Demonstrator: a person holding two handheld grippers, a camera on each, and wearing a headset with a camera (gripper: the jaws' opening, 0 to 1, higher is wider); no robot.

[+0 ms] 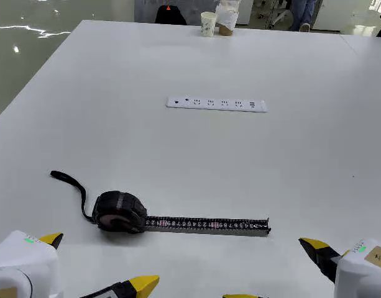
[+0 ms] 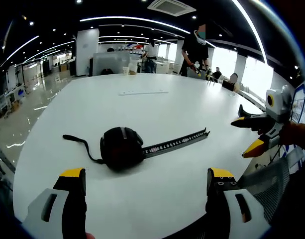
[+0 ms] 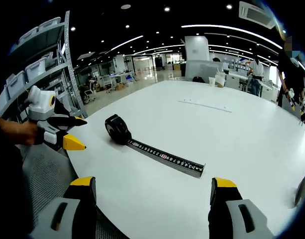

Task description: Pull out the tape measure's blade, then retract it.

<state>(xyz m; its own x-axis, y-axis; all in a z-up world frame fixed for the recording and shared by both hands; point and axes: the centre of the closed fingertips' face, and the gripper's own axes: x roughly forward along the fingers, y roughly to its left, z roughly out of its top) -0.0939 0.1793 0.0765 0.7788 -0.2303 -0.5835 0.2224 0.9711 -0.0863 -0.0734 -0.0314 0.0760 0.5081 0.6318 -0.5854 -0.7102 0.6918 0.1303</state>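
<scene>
A wide white table [image 1: 240, 161] stands in an open office hall, and the tape measure [image 1: 119, 212] lies on it near the person's edge. Its case is round and black. The blade [image 1: 209, 223] is drawn out of it and lies flat, dark with pale numbers upward. The long axis of the blade goes across in front of the person, with the case at the left end and the hook tip [image 1: 268, 227] at the right end. A black strap [image 1: 69, 183] curls away from the case to the left. The left gripper [image 2: 146, 174] is nearer to the case and the right gripper [image 3: 154, 181] is nearer to the tip. Both have their jaws spread wide, hold nothing, and are apart from the tape. It seems the retracting remains to do. Farther away lie a white power strip [image 1: 215, 103] and a paper cup [image 1: 207, 23].
</scene>
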